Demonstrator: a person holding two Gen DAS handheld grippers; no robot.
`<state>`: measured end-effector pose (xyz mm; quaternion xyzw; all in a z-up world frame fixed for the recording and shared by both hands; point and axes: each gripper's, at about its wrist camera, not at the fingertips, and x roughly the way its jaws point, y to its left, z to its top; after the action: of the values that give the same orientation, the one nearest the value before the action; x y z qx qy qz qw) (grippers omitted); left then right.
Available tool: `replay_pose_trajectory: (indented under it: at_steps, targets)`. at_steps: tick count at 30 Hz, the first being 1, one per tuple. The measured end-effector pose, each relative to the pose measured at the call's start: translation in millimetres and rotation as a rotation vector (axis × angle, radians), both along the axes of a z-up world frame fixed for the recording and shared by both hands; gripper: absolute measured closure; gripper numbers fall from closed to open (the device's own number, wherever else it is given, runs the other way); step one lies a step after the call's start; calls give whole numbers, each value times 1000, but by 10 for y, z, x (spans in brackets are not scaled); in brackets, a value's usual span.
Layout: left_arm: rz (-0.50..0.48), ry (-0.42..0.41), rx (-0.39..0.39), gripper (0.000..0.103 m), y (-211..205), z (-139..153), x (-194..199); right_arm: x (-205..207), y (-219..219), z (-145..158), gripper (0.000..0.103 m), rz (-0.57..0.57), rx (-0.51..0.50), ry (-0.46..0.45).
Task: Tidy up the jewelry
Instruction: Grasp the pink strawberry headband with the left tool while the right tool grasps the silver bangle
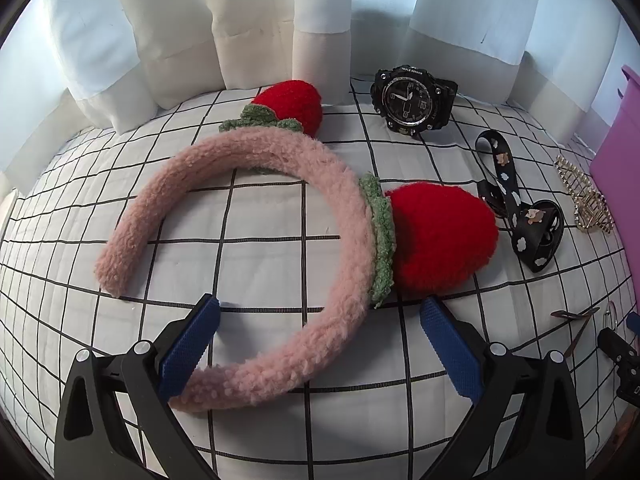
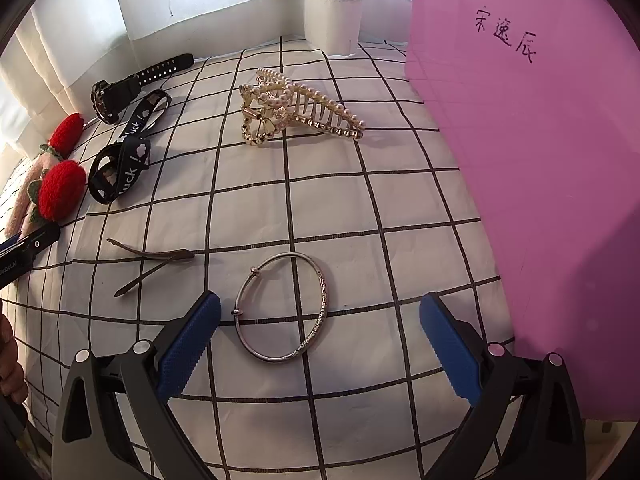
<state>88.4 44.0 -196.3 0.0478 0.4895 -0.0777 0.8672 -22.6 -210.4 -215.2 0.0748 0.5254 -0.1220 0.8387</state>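
Left gripper (image 1: 320,312) spread wide around pink headband (image 1: 280,208), right gripper (image 2: 320,312) spread wide with silver bangle (image 2: 282,308) between its 2 fingers, untouched, checked cloth (image 2: 380,208), purple bin (image 2: 540,180) right, white curtains (image 1: 248,20) behind

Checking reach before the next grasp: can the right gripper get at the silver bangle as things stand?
Probably yes. The right gripper is open, and the silver bangle lies flat on the checked cloth between its fingers, with nothing over it. The hair clip lies clear to the left.
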Motion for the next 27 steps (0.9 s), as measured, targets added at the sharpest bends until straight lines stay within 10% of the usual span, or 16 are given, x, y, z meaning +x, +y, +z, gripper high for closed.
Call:
replay_pose_trajectory:
  at_steps: [22,27]
  targets:
    - [-13,5,0,7,24,9,23,-89,73,11,10,46,-4,-40]
    - [-35,-7,-2,23,-24,48,-44,-87,128,38,21,81,-3,-49]
